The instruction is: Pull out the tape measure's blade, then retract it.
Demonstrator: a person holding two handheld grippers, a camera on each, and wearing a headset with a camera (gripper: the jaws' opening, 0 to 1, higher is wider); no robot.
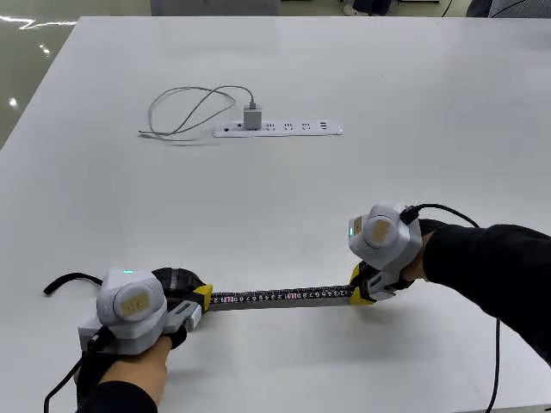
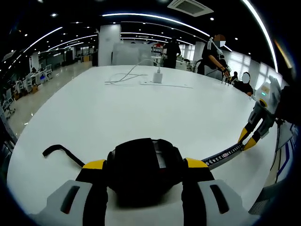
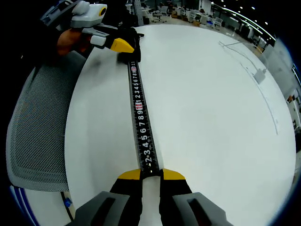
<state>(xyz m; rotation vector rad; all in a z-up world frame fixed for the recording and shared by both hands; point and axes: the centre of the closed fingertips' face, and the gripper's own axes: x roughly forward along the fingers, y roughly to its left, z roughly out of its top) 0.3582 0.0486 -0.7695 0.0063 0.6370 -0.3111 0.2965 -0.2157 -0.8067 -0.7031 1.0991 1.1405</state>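
— Holding what, on the left?
— Gripping the black round tape measure case [image 1: 176,282] in the left gripper [image 1: 196,303], jaws closed against both its sides. Resting on the white counter [image 1: 387,86], near left.
— And on the right?
— Pinching the tip of the dark numbered tape blade [image 1: 280,297] in the right gripper [image 1: 360,292], jaws narrow, nearly together.
— Pulled out?
— Drawn out straight, lying flat on the counter between the two grippers, well apart.
— Further back?
— Far off, mid-counter: white power strip [image 1: 277,128] with grey charger [image 1: 251,116] plugged in, grey cable [image 1: 185,107] looped to its left.
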